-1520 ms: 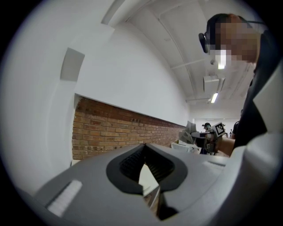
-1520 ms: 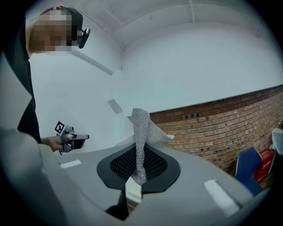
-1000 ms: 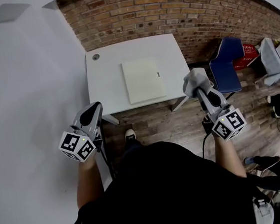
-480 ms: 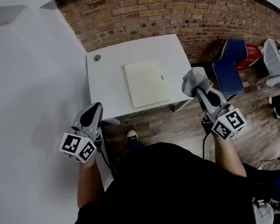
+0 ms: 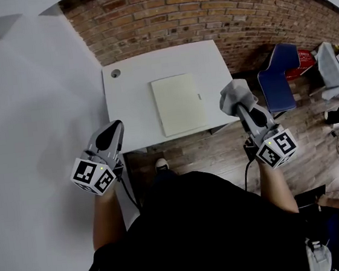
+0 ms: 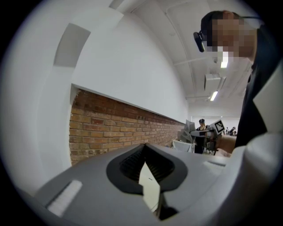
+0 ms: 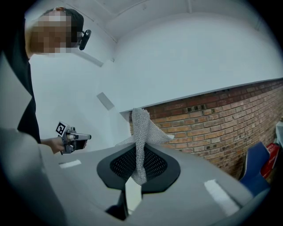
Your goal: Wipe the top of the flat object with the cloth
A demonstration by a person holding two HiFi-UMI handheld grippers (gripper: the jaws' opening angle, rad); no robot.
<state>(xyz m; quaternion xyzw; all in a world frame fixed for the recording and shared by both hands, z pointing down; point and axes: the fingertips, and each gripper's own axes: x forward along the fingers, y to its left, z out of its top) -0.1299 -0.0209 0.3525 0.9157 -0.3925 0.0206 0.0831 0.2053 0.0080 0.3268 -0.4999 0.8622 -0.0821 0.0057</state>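
Head view has crept toward the white bench over the last second. The pale cream flat rectangular panel now sits a touch lower in frame, and neither hand has really moved. The panel lies flat on the bench, slightly right of centre. The right tongs are clamped on the grey mesh cloth — it bunches above the tips, in the air off the bench's front right corner, clear of the panel. The left tongs are closed on nothing, near the front left corner.
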